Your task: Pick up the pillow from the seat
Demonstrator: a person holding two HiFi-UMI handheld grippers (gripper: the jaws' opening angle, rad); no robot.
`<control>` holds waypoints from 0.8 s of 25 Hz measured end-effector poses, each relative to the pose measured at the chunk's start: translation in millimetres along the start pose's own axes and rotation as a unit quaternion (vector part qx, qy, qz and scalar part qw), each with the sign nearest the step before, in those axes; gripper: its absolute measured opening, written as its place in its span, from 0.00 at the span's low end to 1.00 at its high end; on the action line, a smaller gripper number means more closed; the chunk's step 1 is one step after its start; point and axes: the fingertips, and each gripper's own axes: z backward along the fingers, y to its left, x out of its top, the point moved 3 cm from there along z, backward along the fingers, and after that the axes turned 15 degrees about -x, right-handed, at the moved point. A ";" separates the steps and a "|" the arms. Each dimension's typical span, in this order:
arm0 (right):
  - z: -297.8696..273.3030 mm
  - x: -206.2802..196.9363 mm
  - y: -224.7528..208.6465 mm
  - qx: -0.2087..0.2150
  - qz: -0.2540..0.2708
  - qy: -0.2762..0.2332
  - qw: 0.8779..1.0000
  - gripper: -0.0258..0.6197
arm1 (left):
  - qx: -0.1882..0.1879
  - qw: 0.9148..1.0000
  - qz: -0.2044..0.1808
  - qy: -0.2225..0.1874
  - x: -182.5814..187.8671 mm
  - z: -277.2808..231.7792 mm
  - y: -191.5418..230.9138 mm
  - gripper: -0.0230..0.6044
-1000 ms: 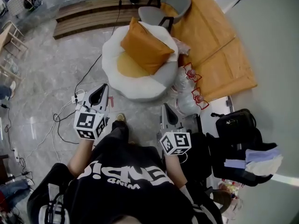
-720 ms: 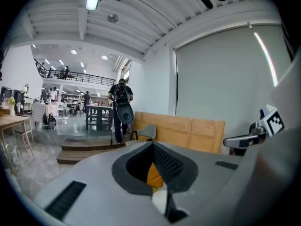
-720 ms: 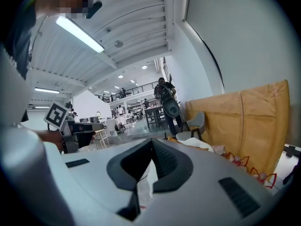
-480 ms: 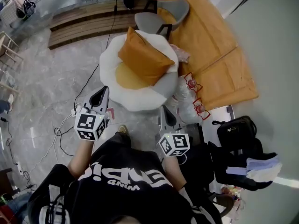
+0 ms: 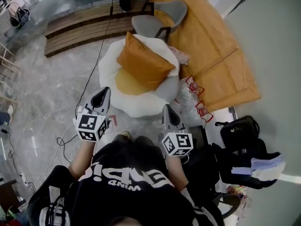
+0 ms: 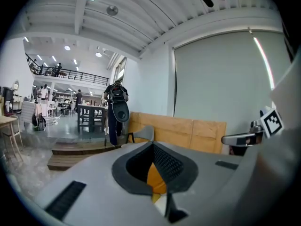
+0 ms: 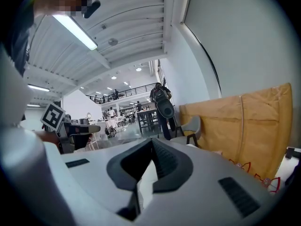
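Note:
An orange pillow [image 5: 143,66] leans tilted on a white egg-shaped seat [image 5: 109,65] with a yellow centre, in the upper middle of the head view. My left gripper [image 5: 103,92] hangs shut and empty just short of the seat's near left edge. My right gripper [image 5: 167,110] is shut too, holding nothing, by the seat's near right edge. Through the slot of the left gripper [image 6: 155,147] a sliver of the orange pillow [image 6: 154,179] shows. In the right gripper view the gripper [image 7: 151,142] has its jaws closed, with only the white seat [image 7: 148,185] behind them.
A grey chair [image 5: 162,14] stands behind the seat. An orange panel [image 5: 214,51] leans along the right wall. Clear bags with red marks [image 5: 190,95] lie right of the seat. A black bag [image 5: 240,131] and folded clothes [image 5: 263,166] sit at right. Cables [image 5: 70,135] trail on the floor at left.
The view has crept forward: the seat and pillow sit slightly lower and nearer in the head view. Both grippers have stayed shut at much the same spots in the picture.

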 end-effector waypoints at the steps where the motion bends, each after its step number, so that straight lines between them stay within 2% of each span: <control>1: -2.3 -0.4 -0.3 -0.003 -0.001 0.001 1.000 0.07 | -0.003 1.000 0.001 -0.001 0.8 -2.0 1.9 0.05; 7: -15.6 1.8 -4.9 -0.016 -0.010 0.005 1.000 0.07 | -0.030 0.999 0.011 -0.014 6.8 -14.5 8.0 0.05; 20: -70.2 7.5 -25.4 -0.021 -0.008 0.015 1.000 0.07 | -0.015 1.000 0.012 0.004 6.0 -60.1 40.4 0.05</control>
